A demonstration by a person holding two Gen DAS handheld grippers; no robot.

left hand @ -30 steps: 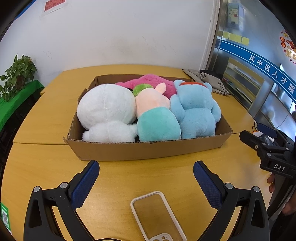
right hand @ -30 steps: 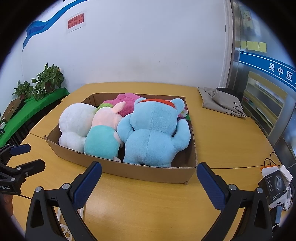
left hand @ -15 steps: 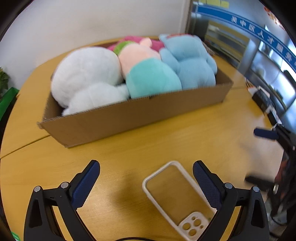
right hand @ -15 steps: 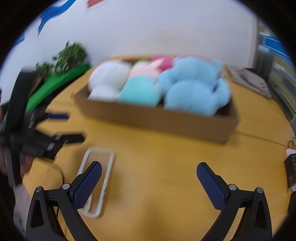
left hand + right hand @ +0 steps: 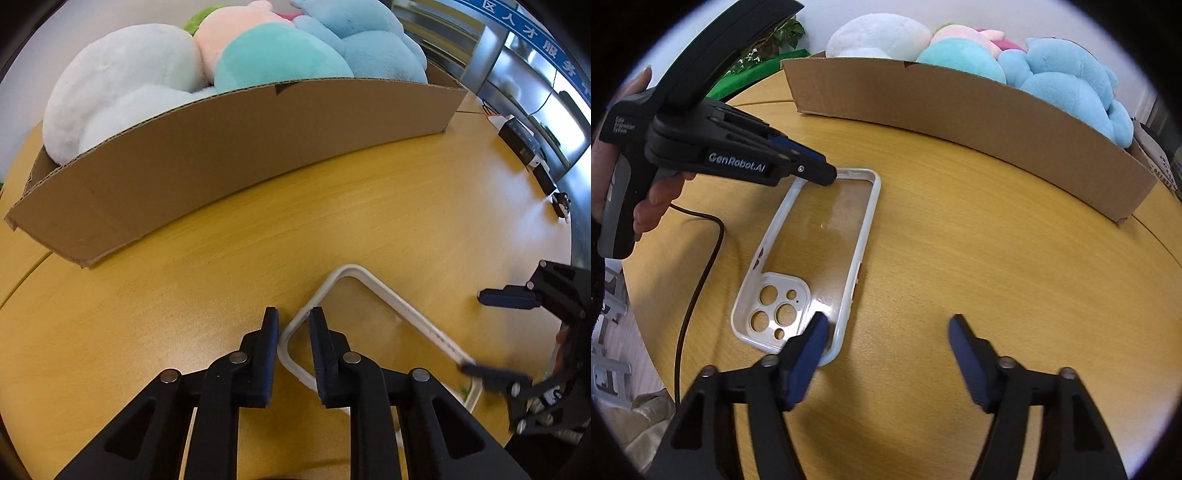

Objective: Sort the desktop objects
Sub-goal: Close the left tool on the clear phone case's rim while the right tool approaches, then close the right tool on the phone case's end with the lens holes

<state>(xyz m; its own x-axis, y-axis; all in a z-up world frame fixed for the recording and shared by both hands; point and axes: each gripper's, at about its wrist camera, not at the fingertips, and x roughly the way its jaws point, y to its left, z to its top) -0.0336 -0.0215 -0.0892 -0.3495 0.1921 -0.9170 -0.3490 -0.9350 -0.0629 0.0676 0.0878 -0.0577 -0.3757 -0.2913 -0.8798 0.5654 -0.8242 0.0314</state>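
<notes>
A clear phone case [image 5: 362, 325] with a white rim lies flat on the wooden table, its camera cut-outs at the near end in the right wrist view [image 5: 827, 240]. My left gripper [image 5: 294, 321] is down on the case's far corner, its jaws closing with the rim pinched between the pads; the right wrist view shows its tip [image 5: 827, 175] on that corner. My right gripper [image 5: 888, 332] straddles the near corner by the cut-outs. Its jaws are closing: one finger [image 5: 812, 339] is inside the case, the other stands well clear on bare table.
A shallow cardboard box [image 5: 258, 147] [image 5: 960, 107] behind the case holds white [image 5: 122, 74], teal [image 5: 273, 55] and blue [image 5: 362, 40] plush toys. A black cable [image 5: 698, 280] runs along the table's left edge. Small dark boxes [image 5: 517, 136] sit at the far right.
Both grippers have dropped to the table and tipped downward. The left jaws went from wide open to closed on the case's rim. The right jaws have narrowed around the other end.
</notes>
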